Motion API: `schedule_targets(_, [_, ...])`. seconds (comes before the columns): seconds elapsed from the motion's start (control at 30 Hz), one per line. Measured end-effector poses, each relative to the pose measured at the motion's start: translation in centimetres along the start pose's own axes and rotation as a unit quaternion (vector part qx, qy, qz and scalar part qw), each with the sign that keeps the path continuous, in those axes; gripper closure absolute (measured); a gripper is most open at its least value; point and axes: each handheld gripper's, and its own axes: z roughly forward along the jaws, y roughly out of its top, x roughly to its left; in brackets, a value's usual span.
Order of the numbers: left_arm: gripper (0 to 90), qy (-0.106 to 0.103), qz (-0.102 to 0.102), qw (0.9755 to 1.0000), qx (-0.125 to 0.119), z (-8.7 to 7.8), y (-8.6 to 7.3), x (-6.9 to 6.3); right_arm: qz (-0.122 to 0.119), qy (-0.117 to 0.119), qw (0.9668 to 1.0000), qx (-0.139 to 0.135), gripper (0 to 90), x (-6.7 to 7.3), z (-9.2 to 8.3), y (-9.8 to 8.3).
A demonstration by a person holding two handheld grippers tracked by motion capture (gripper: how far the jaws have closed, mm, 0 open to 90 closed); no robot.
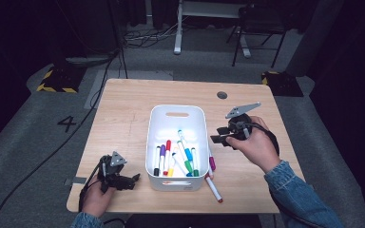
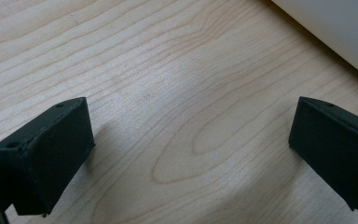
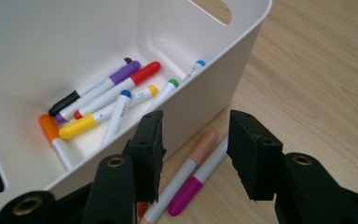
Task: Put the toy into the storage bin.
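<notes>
left gripper [image 1: 132, 179] rests near-left on the table [image 1: 123, 109], jaws spread over bare wood. markers [image 3: 193, 179] lie just right of the white bin [image 1: 176, 115]; right gripper [image 3: 196, 154] hovers over them, jaws apart, pinching nothing.

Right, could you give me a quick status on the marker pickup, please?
Right gripper open, empty, above magenta marker and peach marker beside white bin. Left gripper open over bare table. Nothing in the way.
</notes>
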Motion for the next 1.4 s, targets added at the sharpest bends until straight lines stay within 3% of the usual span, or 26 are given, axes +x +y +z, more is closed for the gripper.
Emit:
schedule_targets(0.53, [0.0,0.0,0.001,1.0,0.001,0.0,0.0,0.0,0.029,-0.021,0.9982,0.047,55.4,-3.0,6.4,-3.1])
schedule_targets(0.83, [0.0,0.0,0.001,1.0,0.001,0.0,0.0,0.0,0.042,-0.022,0.9965,0.068,54.2,-3.7,9.1,-4.9])
schedule_targets(1.27, [0.0,-0.001,0.002,1.0,0.005,0.0,0.1,0.1,0.041,-0.021,0.9953,0.086,55.3,-3.7,10.8,-6.0])
schedule_targets(1.33, [0.0,-0.001,0.002,1.0,0.005,0.0,0.1,0.1,0.039,-0.028,0.9945,0.093,58.0,-3.8,10.8,-6.2])
schedule_targets(1.4, [0.0,-0.001,0.002,1.0,0.005,0.0,0.1,0.1,0.053,-0.036,0.9928,0.101,64.0,-3.9,10.6,-6.4])
